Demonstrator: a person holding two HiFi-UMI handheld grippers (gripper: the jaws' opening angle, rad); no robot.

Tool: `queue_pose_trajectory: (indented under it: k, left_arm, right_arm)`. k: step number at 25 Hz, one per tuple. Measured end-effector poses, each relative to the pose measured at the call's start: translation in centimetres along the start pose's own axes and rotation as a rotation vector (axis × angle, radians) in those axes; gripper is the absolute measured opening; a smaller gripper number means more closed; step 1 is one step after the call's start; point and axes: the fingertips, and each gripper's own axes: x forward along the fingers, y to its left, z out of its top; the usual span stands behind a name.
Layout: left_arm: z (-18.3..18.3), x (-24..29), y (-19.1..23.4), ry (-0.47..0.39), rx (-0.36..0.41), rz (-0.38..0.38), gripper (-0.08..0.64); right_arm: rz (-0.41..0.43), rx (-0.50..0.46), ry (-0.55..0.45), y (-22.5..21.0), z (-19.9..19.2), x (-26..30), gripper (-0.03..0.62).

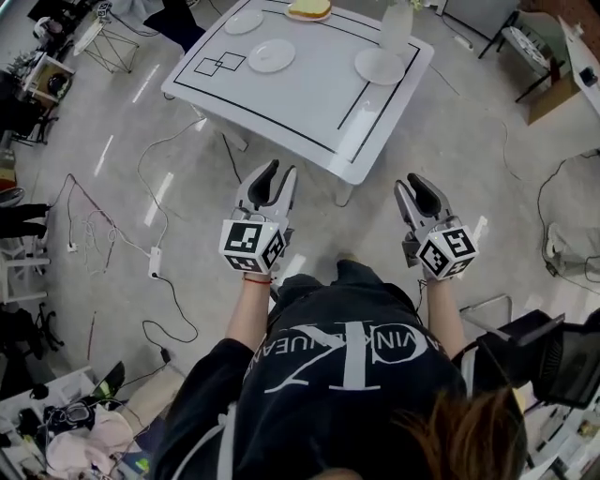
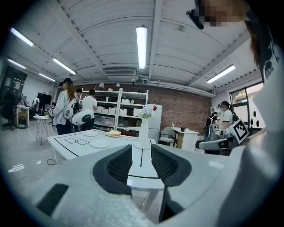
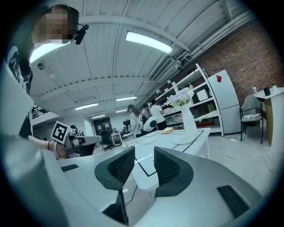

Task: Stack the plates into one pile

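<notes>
White table (image 1: 300, 98) – three plates (image 1: 272, 54), one vase (image 1: 396, 26), left hand-held gripper (image 1: 281, 172) and right hand-held gripper (image 1: 411, 184) both spread, empty

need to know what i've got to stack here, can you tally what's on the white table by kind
plates: 3
vase with flowers: 1
yellow bread-like piece: 1
total: 5
A fourth plate may lie under the bread-like piece; the pictures do not settle it.
</notes>
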Motion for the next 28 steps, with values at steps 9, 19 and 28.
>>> queue_pose_trajectory:
  k: [9,19,28]
  left_arm:
    - [-1.2,3.2,1.4,0.053,-0.028,0.051,0.137]
    - [-0.6,16.1,6.9,0.097,-0.030,-0.091,0.127]
    - [0.2,28.3,8.5,0.167,-0.048,-0.301,0.126]
  right_arm:
    - [0.061,0.029,0.062,-3.4,-0.6,4.9,0.120]
    - [-0.051,0.041,0.093,-9.7,0.9,13.2,0.120]
    - [-0.200,0.055,0.099,-15.5,3.3,19.5,0.120]
